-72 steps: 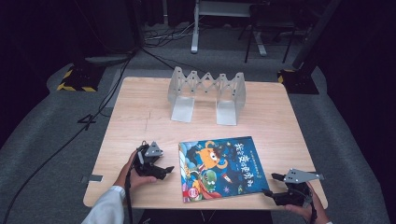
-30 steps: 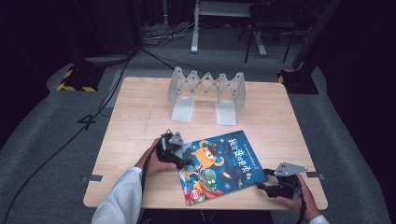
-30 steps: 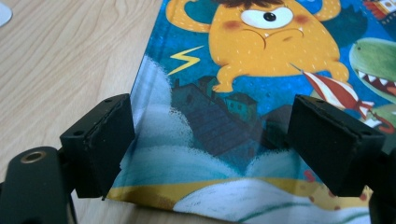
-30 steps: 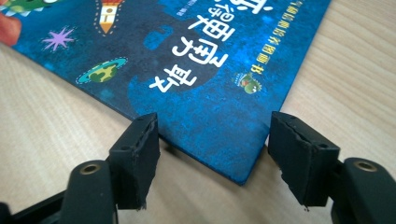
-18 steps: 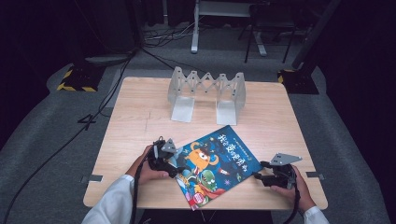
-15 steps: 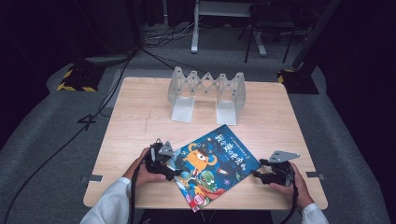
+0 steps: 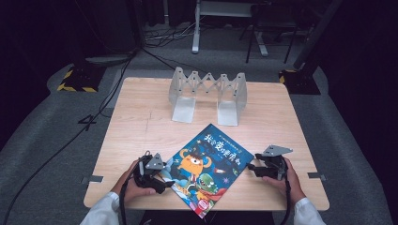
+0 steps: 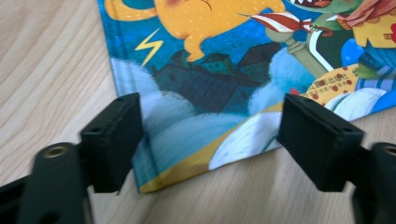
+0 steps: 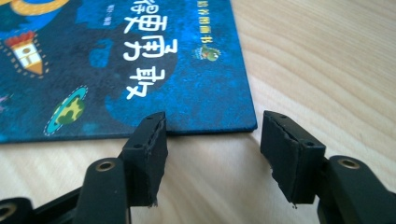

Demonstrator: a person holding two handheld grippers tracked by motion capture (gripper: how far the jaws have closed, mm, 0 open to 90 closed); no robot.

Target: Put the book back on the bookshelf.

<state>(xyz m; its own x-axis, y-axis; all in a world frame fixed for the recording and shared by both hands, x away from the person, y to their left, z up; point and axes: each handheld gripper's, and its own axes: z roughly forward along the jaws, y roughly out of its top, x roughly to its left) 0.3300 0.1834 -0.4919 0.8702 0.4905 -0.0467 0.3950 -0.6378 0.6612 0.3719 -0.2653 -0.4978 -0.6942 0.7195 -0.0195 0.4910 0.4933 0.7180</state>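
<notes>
Picture book (image 7: 206,171) lies flat, skewed, on the bench's (image 7: 141,117) near half: thin, stiff, light, slick-covered. I'd pinch its corners; left tongs (image 8: 210,140) and right tongs (image 9: 212,151) have just been narrowing, both gaping, gripping nothing.

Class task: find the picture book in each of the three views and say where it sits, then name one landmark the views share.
High view: picture book lies turned at an angle on the table's near half, between both grippers.
Left gripper view: its corner fills the upper middle, between the fingers.
Right gripper view: upper left.
Shared landmark: the wooden table.
</notes>
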